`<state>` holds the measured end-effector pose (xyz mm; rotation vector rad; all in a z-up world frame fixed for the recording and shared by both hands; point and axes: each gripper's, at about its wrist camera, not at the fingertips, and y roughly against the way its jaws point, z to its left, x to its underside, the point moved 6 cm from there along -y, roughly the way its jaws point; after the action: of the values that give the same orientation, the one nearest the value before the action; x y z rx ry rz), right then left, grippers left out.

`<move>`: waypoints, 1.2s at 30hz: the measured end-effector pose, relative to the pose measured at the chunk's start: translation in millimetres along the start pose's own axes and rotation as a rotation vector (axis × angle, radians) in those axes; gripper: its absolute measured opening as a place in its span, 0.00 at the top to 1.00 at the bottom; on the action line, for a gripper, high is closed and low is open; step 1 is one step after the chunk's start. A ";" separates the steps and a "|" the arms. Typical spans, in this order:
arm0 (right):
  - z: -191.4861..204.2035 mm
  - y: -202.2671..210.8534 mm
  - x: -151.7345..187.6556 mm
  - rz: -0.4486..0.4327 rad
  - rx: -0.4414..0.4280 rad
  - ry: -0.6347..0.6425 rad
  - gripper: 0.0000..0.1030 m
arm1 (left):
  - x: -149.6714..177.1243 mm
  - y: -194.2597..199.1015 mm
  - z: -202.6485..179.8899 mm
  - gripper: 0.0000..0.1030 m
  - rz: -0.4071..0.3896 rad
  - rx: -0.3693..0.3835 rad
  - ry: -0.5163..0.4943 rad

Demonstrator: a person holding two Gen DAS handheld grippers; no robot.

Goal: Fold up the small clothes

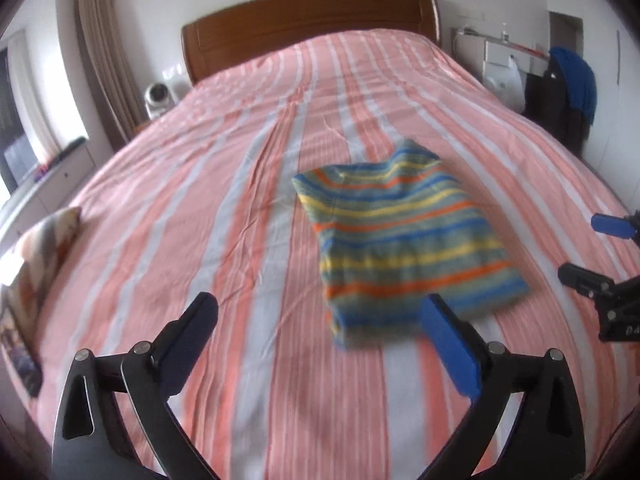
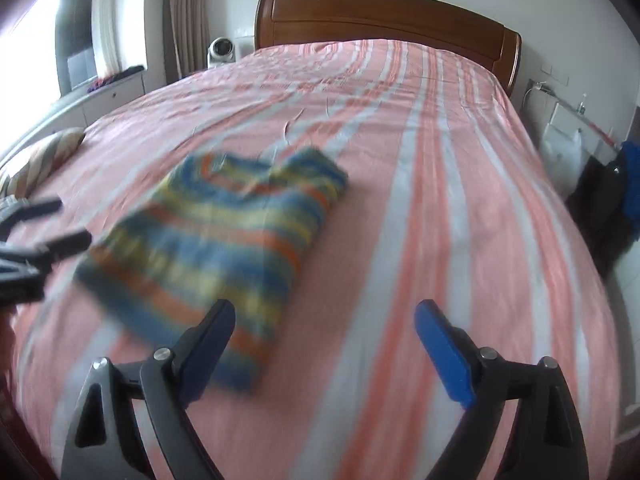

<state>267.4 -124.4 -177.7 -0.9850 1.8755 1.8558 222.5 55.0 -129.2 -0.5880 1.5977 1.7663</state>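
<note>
Spanning wide and empty, the left gripper is seen at 6 o'clock; the folded striped garment is laid flat on the bed toward 1 o'clock; the right gripper is likewise spread, nothing held. Folding is judged complete; another garment is needed next.

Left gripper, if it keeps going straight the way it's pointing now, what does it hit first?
Probably the striped bedspread. The left gripper is open and empty, angled down at the bed, and the folded striped garment lies just right of its line. Depth is unclear, so its right finger might graze the garment's near corner.
</note>
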 end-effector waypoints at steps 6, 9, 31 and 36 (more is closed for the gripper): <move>5.7 87.6 41.6 -0.022 -0.024 -0.003 0.01 | 21.1 68.8 -16.7 0.01 0.031 -0.036 0.056; 9.2 119.7 55.7 -0.033 -0.035 -0.017 0.01 | 32.9 96.6 -25.1 0.01 0.031 -0.092 0.049; 37.6 200.7 99.4 -0.030 -0.006 -0.050 0.01 | 84.4 146.6 -44.2 0.01 0.111 -0.017 0.086; 42.3 205.1 93.4 -0.034 -0.018 -0.034 0.01 | 82.1 154.4 -46.0 0.00 0.085 -0.023 0.064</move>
<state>54.9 -123.5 -91.5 -0.9790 1.8148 1.8618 49.1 21.4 -90.2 -0.6018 1.6699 1.8469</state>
